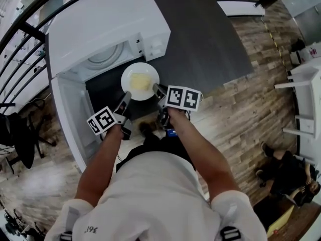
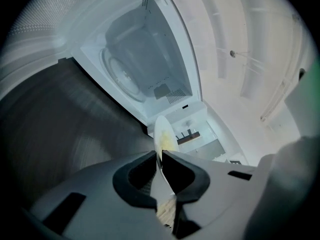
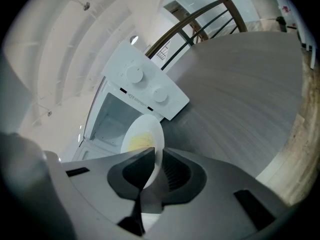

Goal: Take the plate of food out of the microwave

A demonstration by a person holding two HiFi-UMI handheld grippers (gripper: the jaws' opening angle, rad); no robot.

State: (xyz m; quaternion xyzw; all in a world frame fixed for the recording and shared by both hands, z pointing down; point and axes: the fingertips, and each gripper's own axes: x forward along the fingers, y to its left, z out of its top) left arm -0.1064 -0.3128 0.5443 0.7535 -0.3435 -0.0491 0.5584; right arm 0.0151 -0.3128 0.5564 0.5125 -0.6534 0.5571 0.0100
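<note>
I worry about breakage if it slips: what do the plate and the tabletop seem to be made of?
The plate is even white and smooth with a thin rim. That suggests glazed ceramic, though melamine would look much the same. The tabletop is dark grey and matte with fine straight grain lines, so probably laminate or wood veneer; which of the two cannot be told.

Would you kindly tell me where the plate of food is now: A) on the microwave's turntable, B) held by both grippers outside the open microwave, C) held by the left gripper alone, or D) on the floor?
B: the left gripper and right gripper each clamp the rim of the plate, in front of the open microwave.
</note>
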